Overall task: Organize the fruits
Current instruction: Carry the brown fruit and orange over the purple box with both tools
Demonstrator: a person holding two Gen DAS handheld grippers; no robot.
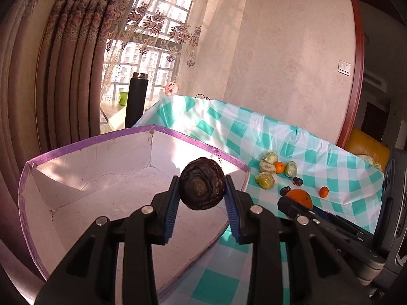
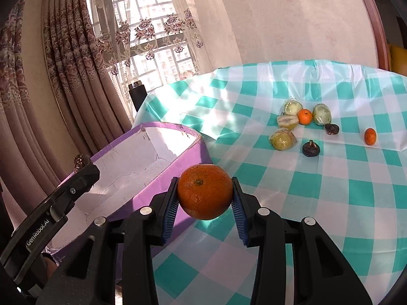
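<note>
Right now your left gripper [image 1: 202, 190] has its blue-padded fingers [image 1: 170, 211] clamped on a dark brown, wrinkled round fruit [image 1: 202, 183], held at the centre of the left wrist view above the white inside of the open purple-rimmed cardboard box [image 1: 51, 156]. Your right gripper [image 2: 204, 195] has its fingers [image 2: 239, 211] pressed against both sides of a large orange [image 2: 205, 191], which sits at the centre of the right wrist view, just to the right of the box's purple wall [image 2: 178, 167] and above the teal-and-white checked cloth covering the surface [image 2: 318, 190].

In the upper right of the right wrist view, the other fruits lie on the cloth: four pale yellow-green fruits in clear wrap [image 2: 282, 139], with a small orange [image 2: 304, 116] among them, two small dark wrinkled fruits [image 2: 310, 148], and one more small orange [image 2: 370, 136] well apart to the right.

A tall black flask [image 1: 136, 100] stands beyond the box, near the window [image 1: 162, 12] with its patterned curtains [image 1: 71, 50].
</note>
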